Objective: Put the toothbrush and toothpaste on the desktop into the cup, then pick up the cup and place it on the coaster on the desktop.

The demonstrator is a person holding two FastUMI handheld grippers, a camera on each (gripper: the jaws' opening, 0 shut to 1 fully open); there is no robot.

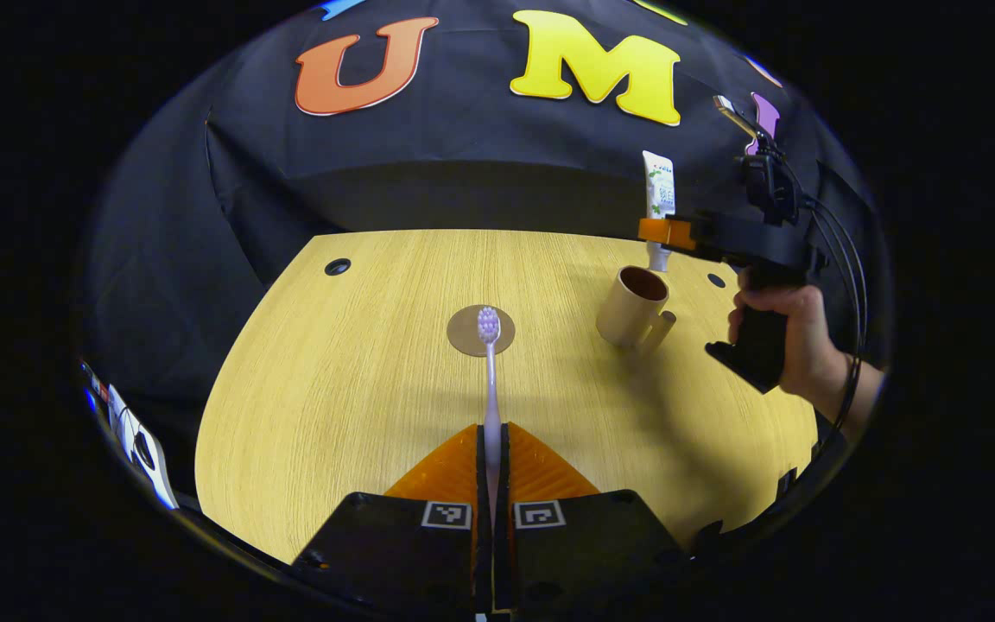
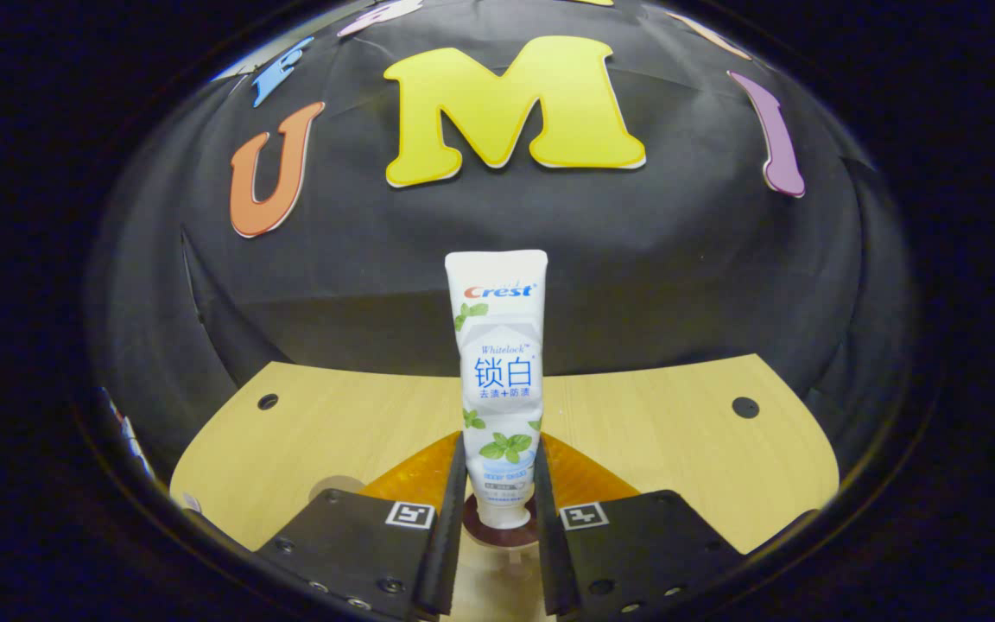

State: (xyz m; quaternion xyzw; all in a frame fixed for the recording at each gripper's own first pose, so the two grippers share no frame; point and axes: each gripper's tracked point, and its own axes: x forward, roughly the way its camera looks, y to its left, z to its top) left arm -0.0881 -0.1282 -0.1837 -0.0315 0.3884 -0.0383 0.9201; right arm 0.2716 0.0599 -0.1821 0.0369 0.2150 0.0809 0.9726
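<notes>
Aloft, toothpaste (image 2: 497,389) directly above cup (image 1: 631,307).

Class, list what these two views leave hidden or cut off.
- Toothbrush handle end: left gripper view, hidden between the left tool's fingers.
- Toothpaste cap: right gripper view, partly hidden by the right tool's fingers.
- Cup inside: left gripper view, shadowed.
- Coaster: left gripper view, partly covered by the brush head.
</notes>
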